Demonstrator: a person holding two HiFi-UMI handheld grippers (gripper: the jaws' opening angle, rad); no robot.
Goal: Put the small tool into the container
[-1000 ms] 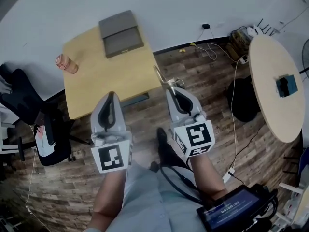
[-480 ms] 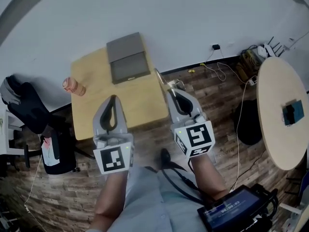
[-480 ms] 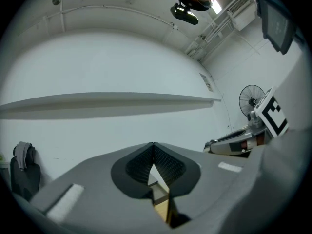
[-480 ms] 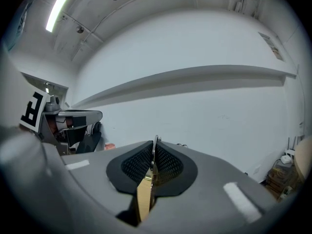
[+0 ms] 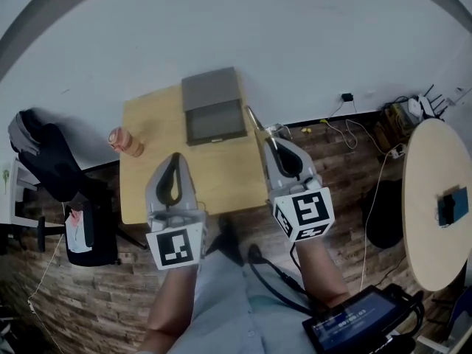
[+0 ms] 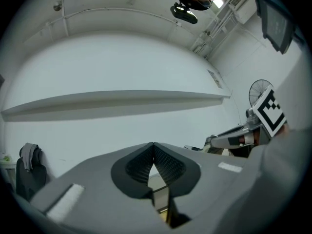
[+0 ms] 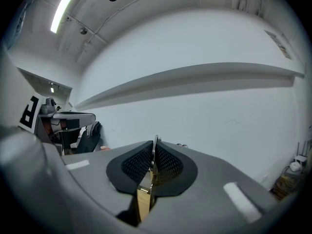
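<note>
Silvery and thin, the small tool is pinched between the closed jaws of the right gripper. Its long axis runs out past the tips toward the upper left of the head view. That is where the grey container lies, open on the wooden table at upper centre (the tool's tip shows just beside its right edge). The left gripper, jaws together on nothing, sits lower left, so the right one is nearer.
</note>
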